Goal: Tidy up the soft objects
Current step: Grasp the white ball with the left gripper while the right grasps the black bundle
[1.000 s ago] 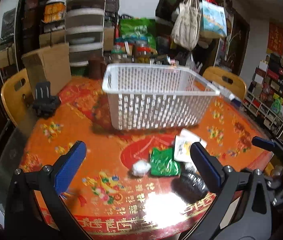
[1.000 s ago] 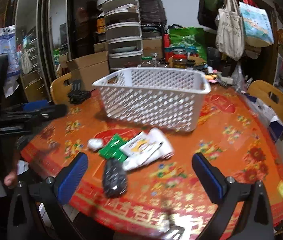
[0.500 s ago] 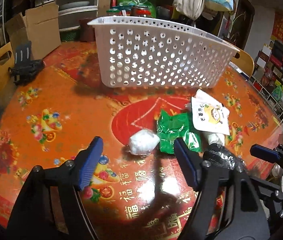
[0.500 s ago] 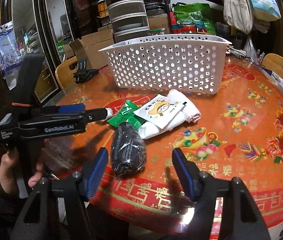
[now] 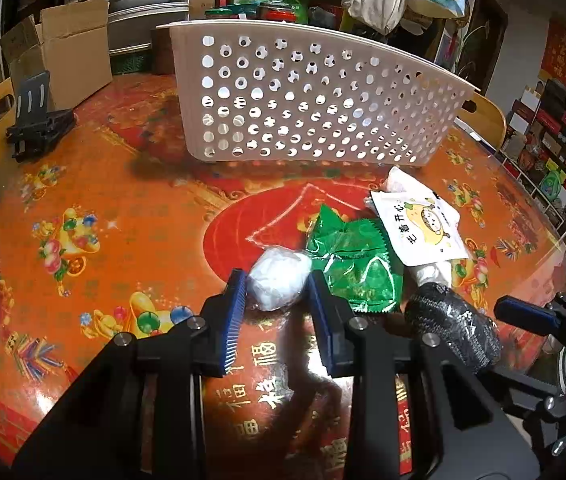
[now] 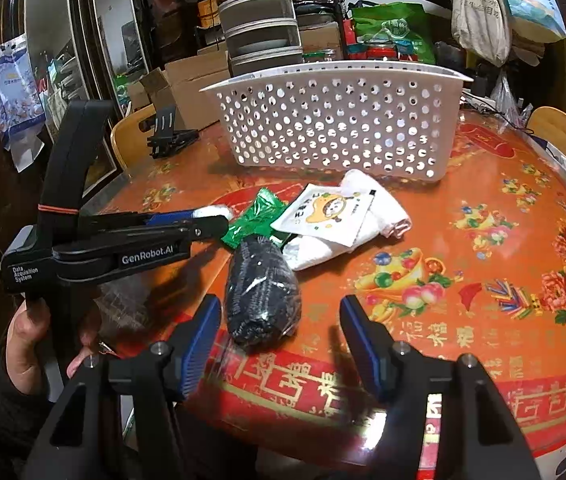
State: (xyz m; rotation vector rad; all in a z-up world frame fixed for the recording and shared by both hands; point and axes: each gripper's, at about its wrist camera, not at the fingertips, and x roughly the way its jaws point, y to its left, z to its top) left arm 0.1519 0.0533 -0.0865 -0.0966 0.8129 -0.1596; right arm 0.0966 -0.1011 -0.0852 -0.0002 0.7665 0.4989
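Basket (image 5: 307,96), interior hidden, seemingly empty

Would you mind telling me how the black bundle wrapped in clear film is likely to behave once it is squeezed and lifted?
The black bundle looks like knitted fabric, so it would probably compress and feel light. Its glossy film wrap may be slippery against the pads. Its rounded, oblong shape might roll if nudged sideways.
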